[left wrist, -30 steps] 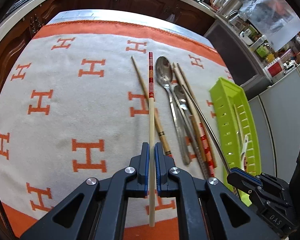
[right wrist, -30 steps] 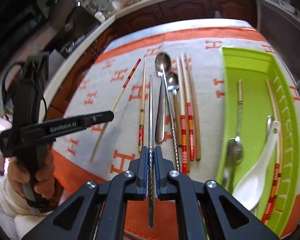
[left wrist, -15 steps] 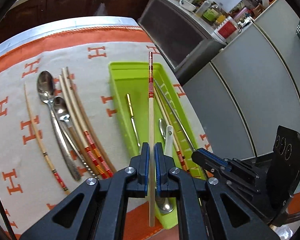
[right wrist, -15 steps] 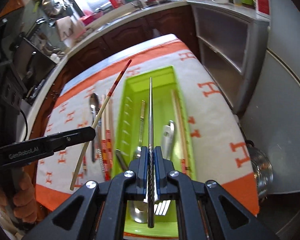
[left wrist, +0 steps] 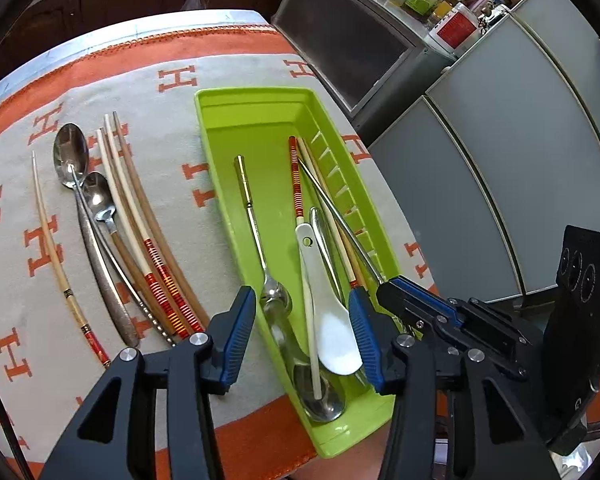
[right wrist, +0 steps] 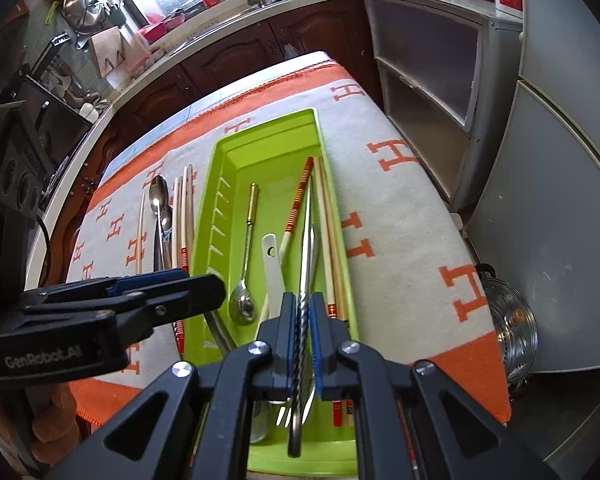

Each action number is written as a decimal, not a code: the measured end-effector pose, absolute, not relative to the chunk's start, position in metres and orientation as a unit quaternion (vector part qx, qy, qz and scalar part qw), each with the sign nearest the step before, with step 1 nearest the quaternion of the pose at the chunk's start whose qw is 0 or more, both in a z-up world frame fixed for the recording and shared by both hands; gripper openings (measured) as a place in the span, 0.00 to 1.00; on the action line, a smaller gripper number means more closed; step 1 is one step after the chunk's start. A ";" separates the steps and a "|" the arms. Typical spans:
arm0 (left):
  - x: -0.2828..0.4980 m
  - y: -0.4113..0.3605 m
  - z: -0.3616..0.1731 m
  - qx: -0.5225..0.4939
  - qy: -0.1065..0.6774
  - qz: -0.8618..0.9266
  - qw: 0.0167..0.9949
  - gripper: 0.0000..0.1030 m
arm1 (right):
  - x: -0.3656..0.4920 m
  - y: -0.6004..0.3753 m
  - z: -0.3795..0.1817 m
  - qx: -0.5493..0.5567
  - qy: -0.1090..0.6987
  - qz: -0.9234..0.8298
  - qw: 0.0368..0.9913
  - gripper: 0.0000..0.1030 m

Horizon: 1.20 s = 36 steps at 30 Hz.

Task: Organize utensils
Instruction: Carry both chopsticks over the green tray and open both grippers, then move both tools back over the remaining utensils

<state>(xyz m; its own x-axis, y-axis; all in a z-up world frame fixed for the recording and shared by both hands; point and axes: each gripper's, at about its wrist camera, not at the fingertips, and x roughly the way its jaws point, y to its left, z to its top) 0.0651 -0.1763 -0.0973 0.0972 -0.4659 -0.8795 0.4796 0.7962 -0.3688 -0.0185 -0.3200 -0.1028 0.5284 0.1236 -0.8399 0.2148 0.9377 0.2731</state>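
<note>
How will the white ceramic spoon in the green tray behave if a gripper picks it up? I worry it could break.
The white spoon looks glazed and smooth, so it is probably slippery between the fingers. It appears rigid and likely brittle, so a drop could chip it. It lies across metal cutlery in the green tray, so lifting it may shift its neighbours.

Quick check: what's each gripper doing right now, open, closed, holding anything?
Left gripper: open, empty, over the green tray.
Right gripper: closed on the metal chopstick.
</note>
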 end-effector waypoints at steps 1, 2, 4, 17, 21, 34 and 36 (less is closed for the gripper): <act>0.066 -0.172 -0.096 0.005 0.589 -0.319 0.743 0.47 | -0.019 -0.319 -0.103 0.174 0.486 -0.023 0.856 0.08; 0.064 -0.167 -0.093 0.003 0.585 -0.318 0.746 0.48 | -0.019 -0.316 -0.103 0.173 0.488 -0.019 0.855 0.08; 0.061 -0.156 -0.088 0.003 0.578 -0.315 0.753 0.50 | -0.018 -0.312 -0.103 0.168 0.492 -0.013 0.854 0.09; 0.054 -0.103 -0.057 0.014 0.513 -0.261 0.818 0.73 | -0.022 -0.287 -0.091 0.153 0.490 0.008 0.858 0.13; 0.051 -0.081 -0.054 0.020 0.503 -0.236 0.831 0.74 | -0.021 -0.274 -0.088 0.143 0.491 0.021 0.859 0.13; 0.058 -0.020 -0.067 0.010 0.502 -0.157 0.851 0.74 | -0.004 -0.221 -0.076 0.082 0.480 0.072 0.871 0.13; 0.061 -0.013 -0.070 0.007 0.503 -0.150 0.851 0.74 | 0.001 -0.212 -0.076 0.075 0.481 0.079 0.870 0.13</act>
<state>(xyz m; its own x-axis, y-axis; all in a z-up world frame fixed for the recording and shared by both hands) 0.0608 -0.0134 -0.0705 0.4488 -0.2471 -0.8588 0.2620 0.9552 -0.1380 0.0015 -0.2116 -0.0756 0.5252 0.2103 -0.8246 -0.0655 0.9761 0.2073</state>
